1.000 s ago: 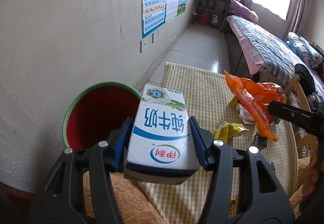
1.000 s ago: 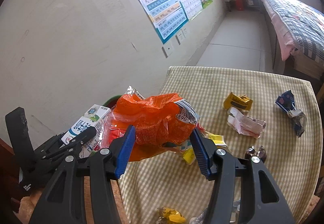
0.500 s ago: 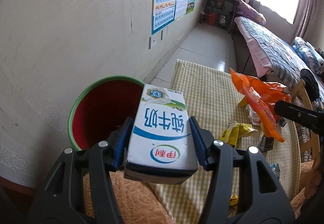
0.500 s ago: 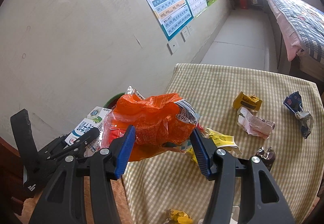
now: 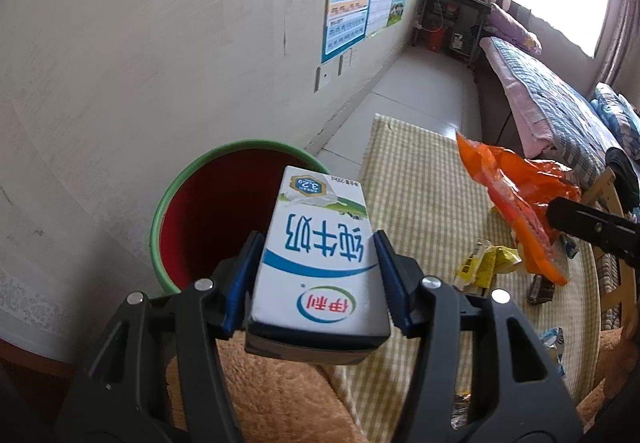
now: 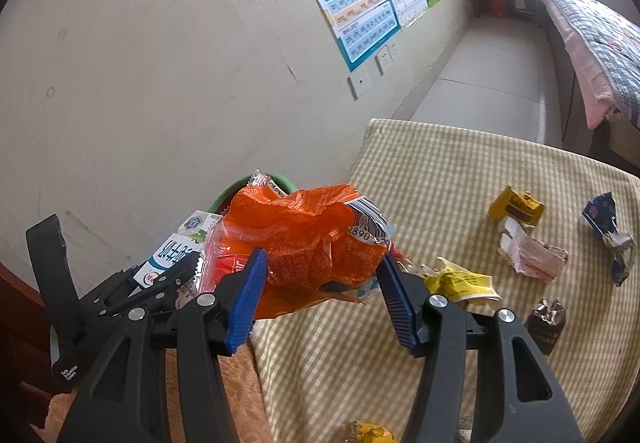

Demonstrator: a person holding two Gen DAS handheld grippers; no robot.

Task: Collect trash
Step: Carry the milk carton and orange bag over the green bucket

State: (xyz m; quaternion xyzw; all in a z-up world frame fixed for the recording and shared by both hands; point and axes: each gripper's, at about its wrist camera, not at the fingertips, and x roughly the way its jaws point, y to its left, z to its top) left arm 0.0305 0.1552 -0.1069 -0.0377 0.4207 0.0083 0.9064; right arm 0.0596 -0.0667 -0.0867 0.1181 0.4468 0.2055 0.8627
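My left gripper [image 5: 316, 275] is shut on a white and blue milk carton [image 5: 320, 259], held at the near right rim of a red bin with a green rim [image 5: 192, 183]. In the right wrist view my right gripper [image 6: 322, 283] is shut on a crumpled orange snack bag [image 6: 308, 239], held above the table's left edge. The carton [image 6: 172, 253] and the left gripper [image 6: 120, 295] appear to its left there, and the bin's rim [image 6: 240, 189] peeks out behind the bag. The orange bag [image 5: 516, 187] hangs at the right of the left wrist view.
A table with a yellow checked cloth [image 6: 460, 171] bears several wrappers: yellow [image 6: 460, 281], gold [image 6: 516, 205], pink [image 6: 528, 249], dark blue [image 6: 608, 227] and brown [image 6: 546, 321]. An orange fuzzy cloth [image 5: 272, 391] lies below the grippers. The wall with posters [image 6: 360, 3] runs on the left; a bed [image 5: 560, 115] stands at the far right.
Both grippers have shifted left toward the bin with their loads. The bin now shows larger and closer beside the carton. Neither grip has changed.
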